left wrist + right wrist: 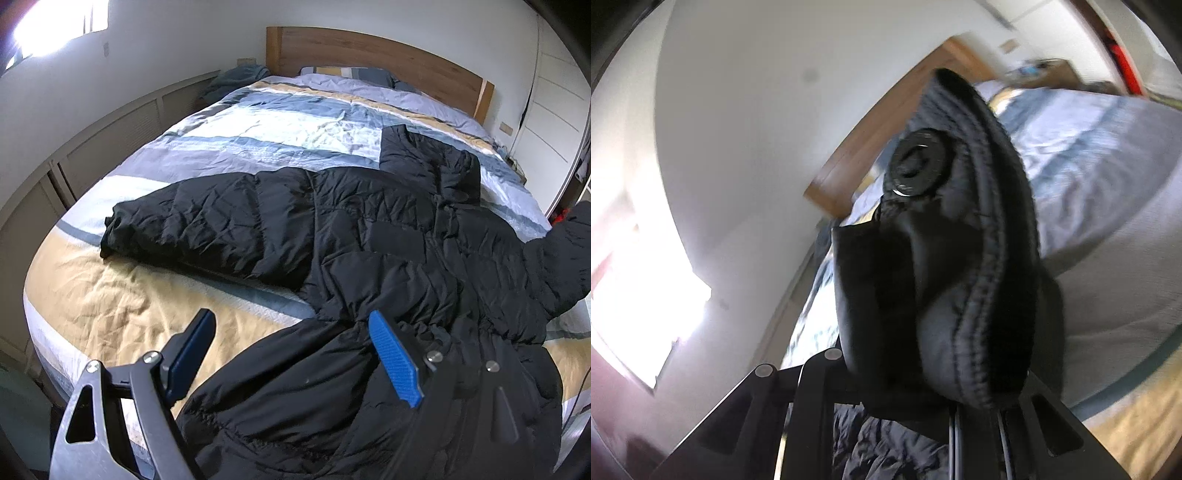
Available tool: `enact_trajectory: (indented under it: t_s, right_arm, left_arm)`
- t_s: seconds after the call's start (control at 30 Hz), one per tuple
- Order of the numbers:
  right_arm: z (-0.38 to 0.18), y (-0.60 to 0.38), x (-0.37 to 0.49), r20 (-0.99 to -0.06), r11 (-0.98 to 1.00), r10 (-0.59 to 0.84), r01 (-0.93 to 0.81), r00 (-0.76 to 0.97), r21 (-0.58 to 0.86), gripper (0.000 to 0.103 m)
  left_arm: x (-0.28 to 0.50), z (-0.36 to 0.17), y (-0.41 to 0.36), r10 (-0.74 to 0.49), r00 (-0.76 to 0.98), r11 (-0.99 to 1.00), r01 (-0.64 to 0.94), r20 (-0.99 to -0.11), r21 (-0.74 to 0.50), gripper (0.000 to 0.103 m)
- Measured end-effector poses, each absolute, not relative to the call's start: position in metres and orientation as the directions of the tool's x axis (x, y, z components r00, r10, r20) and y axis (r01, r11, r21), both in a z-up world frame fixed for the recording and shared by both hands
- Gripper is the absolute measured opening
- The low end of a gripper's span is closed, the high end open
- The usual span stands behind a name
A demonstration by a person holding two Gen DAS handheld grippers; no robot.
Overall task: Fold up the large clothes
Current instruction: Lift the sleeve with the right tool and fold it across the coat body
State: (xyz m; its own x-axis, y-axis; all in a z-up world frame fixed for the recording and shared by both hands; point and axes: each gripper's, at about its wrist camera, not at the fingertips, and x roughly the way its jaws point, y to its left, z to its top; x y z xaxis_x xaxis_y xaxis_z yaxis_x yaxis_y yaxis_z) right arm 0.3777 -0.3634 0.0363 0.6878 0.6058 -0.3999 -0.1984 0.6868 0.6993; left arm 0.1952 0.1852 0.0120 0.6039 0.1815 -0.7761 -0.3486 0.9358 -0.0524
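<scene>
The coat point(369, 236) is a black quilted puffer lying spread on the bed point(110, 306), front up. Reading left to right in the left wrist view: one sleeve point(192, 221) extends flat toward the left edge of the bed, its cuff resting on the striped cover; the body occupies the middle, with the collar toward the headboard point(369, 55); the other sleeve point(565, 258) rises off the bed at the far right.

The left gripper point(295, 358) is over the lower hem area. Its fingers point(395, 362) are spread wide and hold nothing; the blue ribbed pad shows clearly, and the near one lies over bare bedding.

In the right wrist view, a stitched, padded coat edge with a black snap point(916, 166) fills the frame directly ahead of the right gripper point(934, 387). The fingers themselves are hidden behind the fabric; judged from how the fabric stands up from the gripper, they are probably clamped on it, but this cannot be confirmed.

Handling, as a judgement: the shell looks smooth and slightly glossy, so it is likely slippery. The fill is soft and springy; folds may spring back open. The coat is bulky yet probably light. Grip at stitched seams, cuffs or the hem, where the material is firmest.
</scene>
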Motion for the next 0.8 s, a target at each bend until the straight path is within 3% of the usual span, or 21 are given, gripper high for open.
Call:
enact_trajectory:
  t_s: [0.4, 0.8]
  right_arm:
    - [0.023, -0.246, 0.357, -0.526, 0.738, 0.668, -0.376, 0.526, 0.561, 0.019]
    - [-0.038, -0.174, 0.316, -0.781, 0.804, 0.523, -0.502, 0.340, 0.320, 0.020]
  left_arm:
    - [0.169, 0.004, 0.207, 0.180, 0.604, 0.921, -0.380, -0.777, -0.082, 0.085]
    - [0.159, 0.002, 0.203, 0.177, 0.606, 0.916, -0.390, -0.775, -0.096, 0.085]
